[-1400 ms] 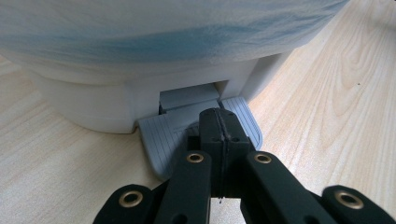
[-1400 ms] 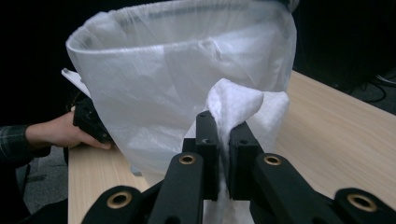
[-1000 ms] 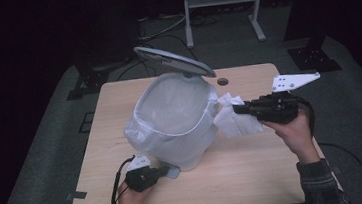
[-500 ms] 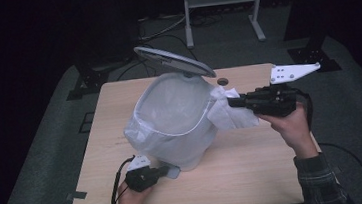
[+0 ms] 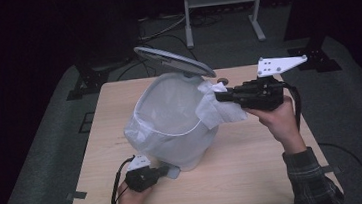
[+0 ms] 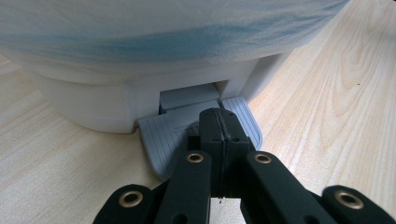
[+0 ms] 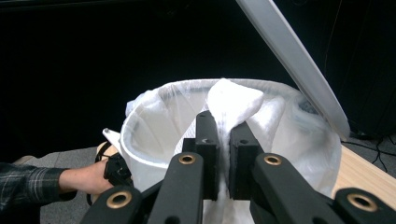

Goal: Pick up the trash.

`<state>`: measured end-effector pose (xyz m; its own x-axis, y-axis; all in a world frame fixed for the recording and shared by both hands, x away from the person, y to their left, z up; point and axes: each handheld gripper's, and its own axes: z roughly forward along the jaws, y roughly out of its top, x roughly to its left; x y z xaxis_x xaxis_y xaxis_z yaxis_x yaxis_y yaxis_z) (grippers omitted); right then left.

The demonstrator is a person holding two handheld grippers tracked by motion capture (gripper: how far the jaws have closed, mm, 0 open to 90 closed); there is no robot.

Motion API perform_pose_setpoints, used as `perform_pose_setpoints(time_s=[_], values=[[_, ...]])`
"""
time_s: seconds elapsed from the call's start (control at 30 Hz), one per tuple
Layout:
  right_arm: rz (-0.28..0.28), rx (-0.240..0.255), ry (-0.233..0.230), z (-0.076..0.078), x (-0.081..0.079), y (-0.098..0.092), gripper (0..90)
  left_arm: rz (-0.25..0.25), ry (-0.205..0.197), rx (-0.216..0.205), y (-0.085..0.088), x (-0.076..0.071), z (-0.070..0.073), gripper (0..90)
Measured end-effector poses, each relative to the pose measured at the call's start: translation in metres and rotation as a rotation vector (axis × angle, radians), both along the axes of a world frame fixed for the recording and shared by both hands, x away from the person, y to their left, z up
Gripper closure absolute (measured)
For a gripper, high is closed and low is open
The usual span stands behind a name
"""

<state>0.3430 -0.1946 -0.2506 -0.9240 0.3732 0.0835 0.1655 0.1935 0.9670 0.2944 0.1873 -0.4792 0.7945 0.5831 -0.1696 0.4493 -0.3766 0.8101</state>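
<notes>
Pedal bin [image 5: 173, 143]: white, lined with a translucent white bag [image 5: 167, 111], standing on the wooden worktop [image 5: 256, 175] between the two claws. Lid [image 5: 172, 61]: grey, tilted up open, above and beyond the right claw's tips.

Left claw [image 5: 163, 170]: low on the worktop at the bin's near base. In the left gripper view its jaws are pressed together, nothing between them, tips resting on the ribbed grey foot pedal [image 6: 173, 133] that juts from the bin's base.

Right claw [image 5: 219, 97]: raised at the bin's rim, pointing across the opening. In the right gripper view its jaws are clamped on a fold of white tissue or paper [image 7: 233, 105], which bulges out past the tips over the bag's mouth and hangs below the jaws. In that view the left claw lies far off, beyond the bin's lower left side.
</notes>
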Motion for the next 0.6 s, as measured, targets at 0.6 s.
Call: perform_pose_setpoints(time_s=[0.6], values=[[0.023,-0.003,-0.015,0.009,0.01,0.039,84.5,0.0,0.003,-0.003,0.0,0.0,0.0,90.0]])
